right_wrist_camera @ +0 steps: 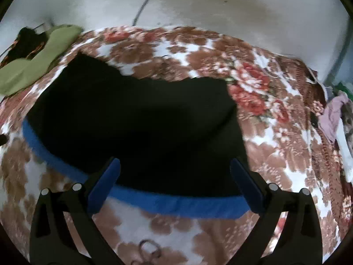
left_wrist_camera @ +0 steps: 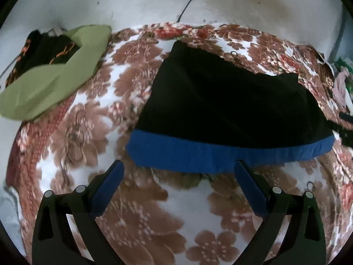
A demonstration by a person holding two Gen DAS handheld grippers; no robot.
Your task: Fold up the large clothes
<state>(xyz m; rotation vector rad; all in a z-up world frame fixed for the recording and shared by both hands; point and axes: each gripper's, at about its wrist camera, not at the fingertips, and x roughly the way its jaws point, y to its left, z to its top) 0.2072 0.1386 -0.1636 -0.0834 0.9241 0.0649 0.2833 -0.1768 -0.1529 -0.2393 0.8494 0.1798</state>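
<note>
A black garment [left_wrist_camera: 229,101] with a blue band [left_wrist_camera: 220,154] along its near edge lies folded flat on the floral blanket [left_wrist_camera: 92,119]. It also shows in the right wrist view [right_wrist_camera: 136,119], with its blue band [right_wrist_camera: 176,203] nearest me. My left gripper [left_wrist_camera: 179,170] is open and empty, hovering just before the blue band. My right gripper [right_wrist_camera: 175,167] is open and empty, its fingers over the garment's near edge.
A green cloth [left_wrist_camera: 55,75] lies over a black patterned garment [left_wrist_camera: 44,48] at the far left; both show in the right wrist view [right_wrist_camera: 33,66]. A pile of pink and mixed clothes [right_wrist_camera: 333,119] sits at the right edge. A pale wall [left_wrist_camera: 220,0] stands behind.
</note>
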